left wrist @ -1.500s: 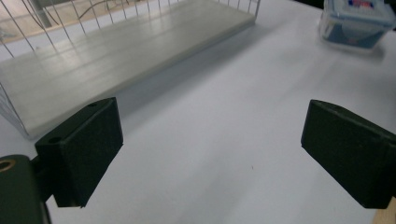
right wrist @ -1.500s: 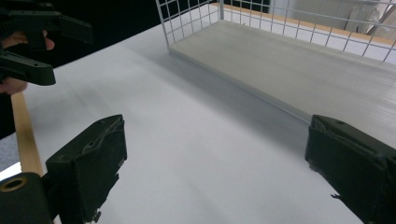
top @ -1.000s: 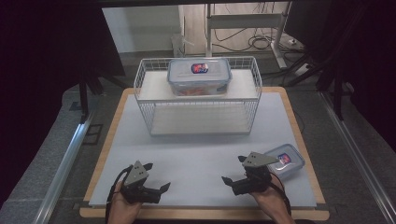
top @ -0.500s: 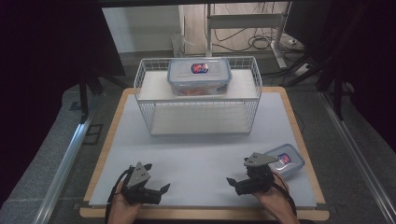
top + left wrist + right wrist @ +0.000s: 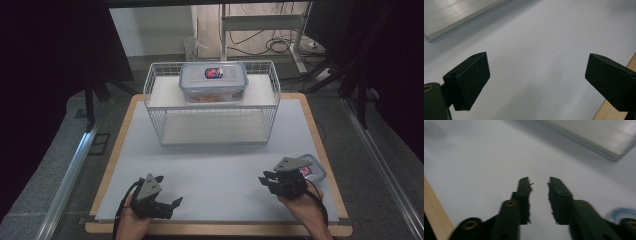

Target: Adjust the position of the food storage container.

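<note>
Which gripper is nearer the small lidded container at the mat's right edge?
Right. The right gripper sits just left of the small lidded container; the left gripper is far across the mat.

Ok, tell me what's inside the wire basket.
In the wire basket, a clear lidded box sits on the upper shelf. Something orange-red shows through its wall; what it is cannot be told. The lower shelf looks bare.

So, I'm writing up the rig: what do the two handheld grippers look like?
Both are black with two blocky jaws. The left gripper and right gripper each carry a grey three-cornered plate on top and trail a black cable. Brass-coloured fasteners sit at the jaw pivots. No sleeves are visible.
</note>
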A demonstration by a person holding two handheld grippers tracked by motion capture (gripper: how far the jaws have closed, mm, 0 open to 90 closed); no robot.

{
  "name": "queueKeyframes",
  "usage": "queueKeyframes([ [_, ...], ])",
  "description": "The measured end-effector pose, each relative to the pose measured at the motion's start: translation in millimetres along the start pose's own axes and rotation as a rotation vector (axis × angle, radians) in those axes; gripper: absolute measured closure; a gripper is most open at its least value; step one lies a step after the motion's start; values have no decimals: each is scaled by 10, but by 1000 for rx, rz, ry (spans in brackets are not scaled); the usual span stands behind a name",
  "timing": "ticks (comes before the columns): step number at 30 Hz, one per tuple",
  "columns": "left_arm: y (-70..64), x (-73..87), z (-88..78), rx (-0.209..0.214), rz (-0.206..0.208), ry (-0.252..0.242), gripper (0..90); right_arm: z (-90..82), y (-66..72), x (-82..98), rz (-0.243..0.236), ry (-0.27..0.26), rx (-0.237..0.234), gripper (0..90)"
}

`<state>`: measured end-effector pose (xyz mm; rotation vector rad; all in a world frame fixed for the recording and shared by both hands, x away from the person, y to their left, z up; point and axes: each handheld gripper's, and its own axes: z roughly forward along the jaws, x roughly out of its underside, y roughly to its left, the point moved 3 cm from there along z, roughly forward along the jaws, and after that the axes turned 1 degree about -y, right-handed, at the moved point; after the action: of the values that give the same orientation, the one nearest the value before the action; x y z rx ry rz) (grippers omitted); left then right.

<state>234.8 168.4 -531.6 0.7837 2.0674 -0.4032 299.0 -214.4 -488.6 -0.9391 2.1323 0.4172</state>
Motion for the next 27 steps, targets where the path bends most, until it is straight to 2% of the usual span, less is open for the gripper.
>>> queueKeyframes([
  [2, 3, 1, 0, 2, -3, 1, 56, -70, -101, 0, 16, -23, 21, 853],
  [4, 6, 1, 0, 3, -4, 1, 57, -138, -198, 10, 29, -39, 48, 896],
  [9, 12, 8, 9, 6, -7, 7, 57, -281, -468, 72, 95, -71, 117, 899],
  [11, 13, 9, 9, 6, -9, 6, 57, -340, -602, 121, 133, -74, 166, 900],
  [17, 23, 18, 13, 8, -15, 11, 57, -508, -915, 276, 210, -88, 266, 900],
  [21, 30, 22, 20, 11, -22, 12, 58, -617, -1089, 399, 246, -88, 323, 900],
  [27, 27, 27, 29, 10, -19, 22, 58, -696, -1265, 580, 293, -56, 385, 900],
])
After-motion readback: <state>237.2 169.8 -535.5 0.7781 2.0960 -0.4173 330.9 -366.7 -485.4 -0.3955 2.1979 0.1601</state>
